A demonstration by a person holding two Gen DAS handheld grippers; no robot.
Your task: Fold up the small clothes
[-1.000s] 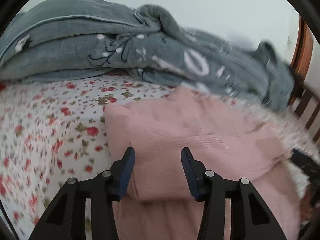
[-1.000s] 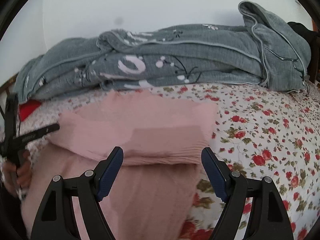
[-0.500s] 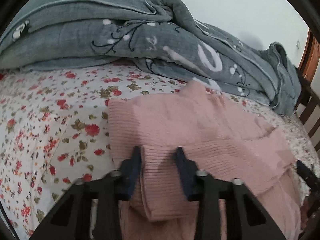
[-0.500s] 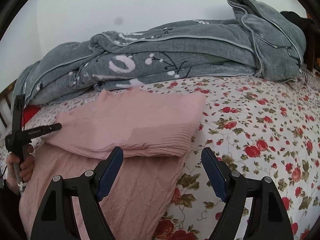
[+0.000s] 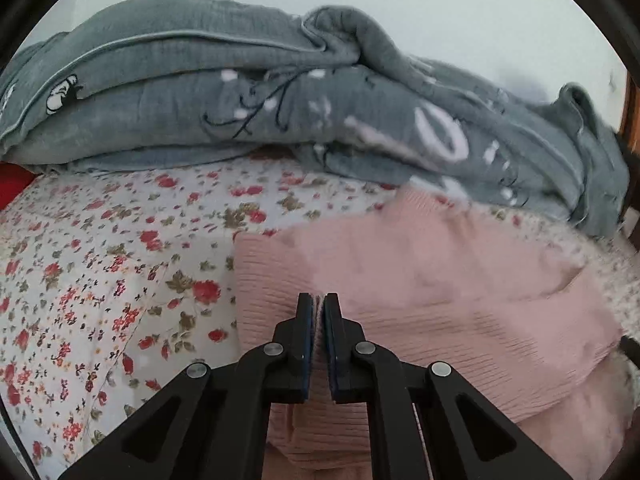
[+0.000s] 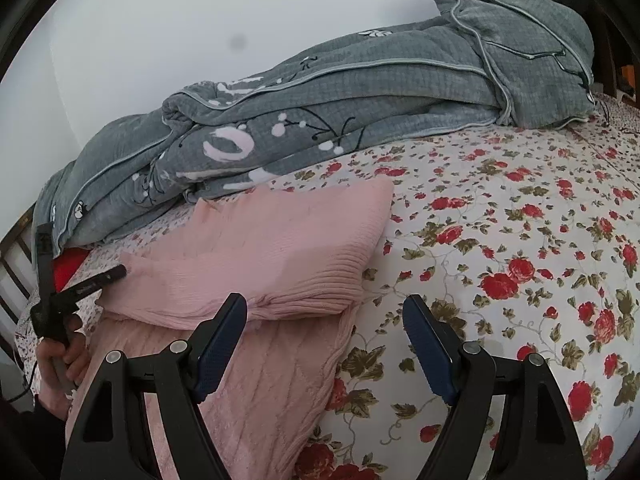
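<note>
My left tool point(image 5: 319, 312) has just been closing and now pinches a ridge of the pink sweater's point(image 5: 440, 280) ribbed hem at six o'clock; my right tool point(image 6: 326, 332) gapes wide, empty, over the near edge. The sweater lies half-folded on the floral bed point(image 6: 520, 240). Soft, light, floppy knit: I'd grip the ribbed corners.

A home bedroom: a bed covered by a white sheet printed with red roses point(image 6: 500, 240), a rumpled grey quilt point(image 6: 360, 92) heaped along its far side against a plain pale wall point(image 6: 160, 40), dark wooden bed-frame slats point(image 6: 12, 264) at one end, and a pink knitted garment point(image 6: 280, 248) lying on the sheet
</note>
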